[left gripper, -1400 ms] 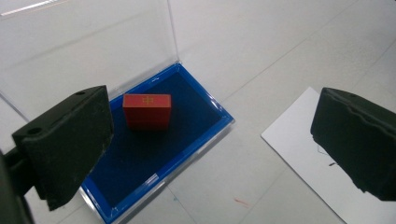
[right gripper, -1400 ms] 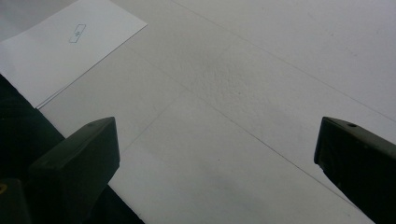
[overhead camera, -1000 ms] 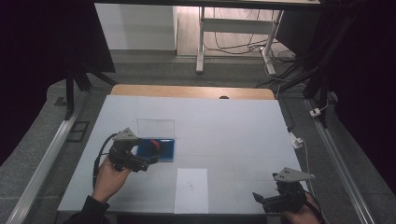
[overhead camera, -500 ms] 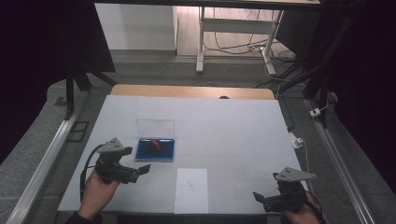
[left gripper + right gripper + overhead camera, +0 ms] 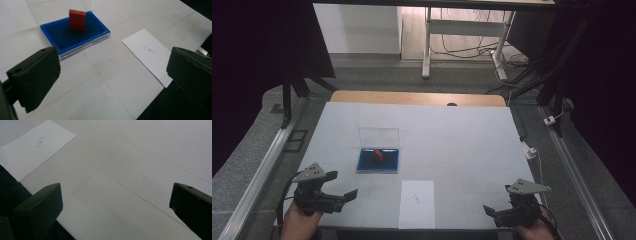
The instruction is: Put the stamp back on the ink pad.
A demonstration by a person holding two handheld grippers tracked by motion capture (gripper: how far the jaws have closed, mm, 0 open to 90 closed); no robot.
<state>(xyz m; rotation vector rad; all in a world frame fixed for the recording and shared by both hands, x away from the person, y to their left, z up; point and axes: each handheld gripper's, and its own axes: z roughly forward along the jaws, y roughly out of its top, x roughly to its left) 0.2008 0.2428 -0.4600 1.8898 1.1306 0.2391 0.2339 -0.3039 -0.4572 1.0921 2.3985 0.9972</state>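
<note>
White tabletop [image 5: 462, 140] runs out ahead of me under a dim room, with desk legs and loose cables on the floor beyond its far edge. My left gripper [image 5: 343, 194] sits low at the near left corner with its jaws spread wide and nothing between them; my right gripper [image 5: 490, 212] rests at the near right edge, likewise parted and empty. What I am working on is the red block [image 5: 77, 19], standing upright toward the back of the blue tray [image 5: 60, 37], which lies near the middle of the table with its clear lid [image 5: 378, 136] raised behind it. A white paper sheet [image 5: 417, 202] lies near the front edge between my two hands, apart from the tray. My worry is the block's stance: it looks tall and narrow, so if I come in with one jaw leading I would likely tip it over, and a low approach could catch the tray's rim and shove the whole case across the smooth surface. The upright lid also crowds any reach from behind. I cannot read the small mark printed on the sheet, nor the marking on the block's top face, and the lid's hinge is hard to make out.
</note>
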